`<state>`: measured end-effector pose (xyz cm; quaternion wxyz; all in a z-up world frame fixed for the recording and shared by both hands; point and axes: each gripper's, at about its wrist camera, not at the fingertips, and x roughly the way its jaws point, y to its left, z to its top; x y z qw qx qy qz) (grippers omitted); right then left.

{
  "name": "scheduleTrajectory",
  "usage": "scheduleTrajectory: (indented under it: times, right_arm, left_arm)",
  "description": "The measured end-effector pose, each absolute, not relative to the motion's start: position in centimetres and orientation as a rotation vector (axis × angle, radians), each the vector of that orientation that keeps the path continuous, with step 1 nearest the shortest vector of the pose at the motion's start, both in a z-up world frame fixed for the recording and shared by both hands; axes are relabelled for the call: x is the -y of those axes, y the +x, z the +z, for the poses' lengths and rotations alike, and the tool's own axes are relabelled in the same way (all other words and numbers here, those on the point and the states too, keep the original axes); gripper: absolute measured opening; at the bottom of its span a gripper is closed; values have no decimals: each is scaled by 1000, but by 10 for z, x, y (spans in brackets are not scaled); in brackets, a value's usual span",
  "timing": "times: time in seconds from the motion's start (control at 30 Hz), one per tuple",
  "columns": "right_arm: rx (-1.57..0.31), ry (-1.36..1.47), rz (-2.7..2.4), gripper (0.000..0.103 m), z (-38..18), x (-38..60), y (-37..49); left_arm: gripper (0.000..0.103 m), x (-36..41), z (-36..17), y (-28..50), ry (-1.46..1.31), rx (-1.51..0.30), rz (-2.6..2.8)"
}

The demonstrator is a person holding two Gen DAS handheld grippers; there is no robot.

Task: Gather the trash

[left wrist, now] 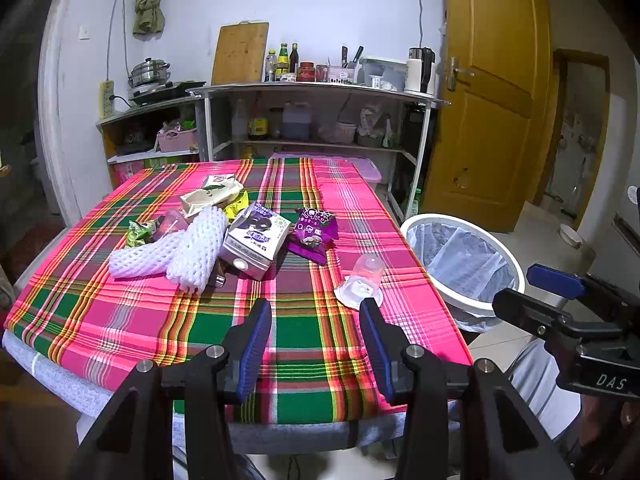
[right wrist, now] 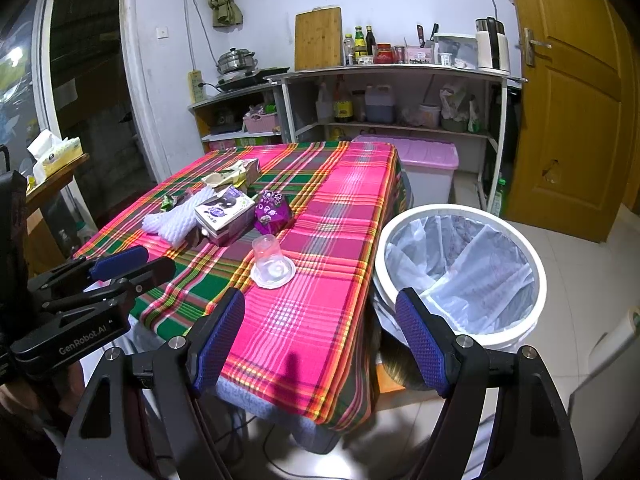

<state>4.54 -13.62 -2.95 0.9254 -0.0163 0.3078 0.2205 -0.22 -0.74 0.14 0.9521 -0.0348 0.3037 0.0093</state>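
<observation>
2 grippers, both over the near edge of the bench [left wrist: 120, 320], nothing between the fingers of either.

- Left gripper [left wrist: 316, 344]: jaws spread wide, pads bare, above the plaid cloth [left wrist: 312, 360].
- Right gripper [right wrist: 320, 344]: jaws spread wide, pads bare, straddling the bench's near right corner, with the bin [right wrist: 536, 272] just beyond its right finger.

Trash on the bench, all untouched:
- 1 clear cup [left wrist: 362, 280], upside down on its peeled lid, nearest the grippers, just beyond the left gripper's right fingertip.
- 1 purple wrapper [left wrist: 312, 236], further back, beside the carton.
- 1 milk carton [left wrist: 254, 240], lying flat, mid-bench.
- 2 white foam nets [left wrist: 176, 252], touching each other, left of the carton and against it.
- 1 green wrapper [left wrist: 138, 232], behind the nets.
- 1 second clear cup [left wrist: 172, 220], behind the nets, partly hidden.
- 1 beige box [left wrist: 212, 196], at the back of the pile, with a yellow scrap [left wrist: 236, 208] under its near edge.

Bin: white, round, lined with a pale bag, on the floor at the bench's right side, near the front corner. Contents cannot be made out.

Background: shelf unit [left wrist: 320, 92] with bottles, a kettle and a chopping board; wooden door [left wrist: 492, 80] at right.
</observation>
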Motion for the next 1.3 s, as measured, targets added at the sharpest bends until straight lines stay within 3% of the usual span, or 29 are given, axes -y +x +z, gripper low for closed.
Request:
scheduleTrajectory:
  times: [1.3]
  right_arm:
    - [-643,-35,449,78,-32,133,47]
  left_arm:
    - [46,6,4,-2,-72,-617,20]
